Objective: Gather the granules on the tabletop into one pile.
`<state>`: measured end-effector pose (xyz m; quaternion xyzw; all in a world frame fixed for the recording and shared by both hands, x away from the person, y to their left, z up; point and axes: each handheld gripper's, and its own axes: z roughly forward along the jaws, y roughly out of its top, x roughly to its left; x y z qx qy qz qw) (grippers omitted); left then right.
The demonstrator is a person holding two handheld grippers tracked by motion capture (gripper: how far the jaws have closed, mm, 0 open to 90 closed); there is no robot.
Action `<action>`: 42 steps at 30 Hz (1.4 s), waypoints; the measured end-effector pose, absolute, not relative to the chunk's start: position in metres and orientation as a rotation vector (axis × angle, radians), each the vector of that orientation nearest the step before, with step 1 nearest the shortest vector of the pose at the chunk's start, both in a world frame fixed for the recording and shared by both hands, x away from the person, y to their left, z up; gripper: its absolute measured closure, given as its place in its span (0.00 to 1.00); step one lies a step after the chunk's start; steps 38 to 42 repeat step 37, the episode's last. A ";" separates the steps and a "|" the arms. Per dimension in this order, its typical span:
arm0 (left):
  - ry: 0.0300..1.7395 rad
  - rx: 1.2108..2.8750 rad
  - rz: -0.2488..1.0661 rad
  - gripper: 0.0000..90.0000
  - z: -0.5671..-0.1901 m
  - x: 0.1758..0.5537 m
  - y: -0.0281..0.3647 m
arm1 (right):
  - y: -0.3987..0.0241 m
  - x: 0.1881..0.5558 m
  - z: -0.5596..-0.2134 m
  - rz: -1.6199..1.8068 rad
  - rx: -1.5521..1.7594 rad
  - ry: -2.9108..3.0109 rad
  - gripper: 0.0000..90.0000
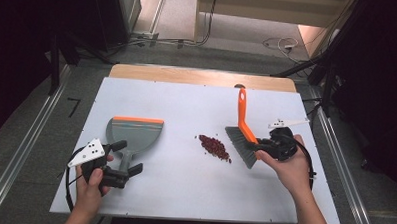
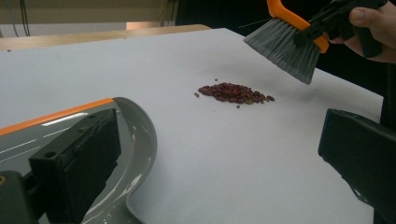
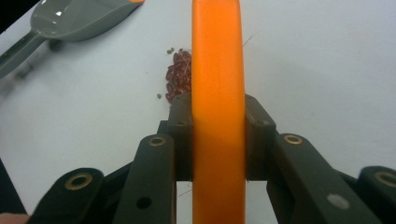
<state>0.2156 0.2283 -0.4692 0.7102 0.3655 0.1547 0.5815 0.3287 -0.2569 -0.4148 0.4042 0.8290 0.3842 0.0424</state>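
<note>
Right gripper (image 1: 259, 143), centre right of the high view, pinches the orange brush (image 1: 242, 127) handle; bristles hang clear above the worktop (image 1: 184, 181). Left gripper (image 1: 129, 158), lower left, stands spread astride the dustpan (image 1: 135, 132) handle. Beans (image 1: 215, 147) lie heaped at centre on the white surface. Grey floor and cables lie beyond.

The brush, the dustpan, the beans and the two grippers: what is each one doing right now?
Brush: held above the table, bristles tilted down.
Dustpan: flat on the table, not gripped.
Beans: heaped in one small pile, a few strays.
Right gripper: jaws shut on the brush's orange handle.
Left gripper: jaws open at the dustpan's handle.
</note>
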 end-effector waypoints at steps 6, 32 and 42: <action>0.856 1.655 0.377 0.00 -0.469 0.215 0.229 | -0.276 0.318 -0.422 1.226 1.253 2.449 0.76; 0.884 1.595 0.481 0.00 -0.474 0.211 0.245 | -0.335 0.273 -0.443 1.355 1.313 2.132 0.76; 0.878 1.598 0.479 0.00 -0.473 0.212 0.243 | -0.338 0.272 -0.446 1.348 1.331 2.127 0.76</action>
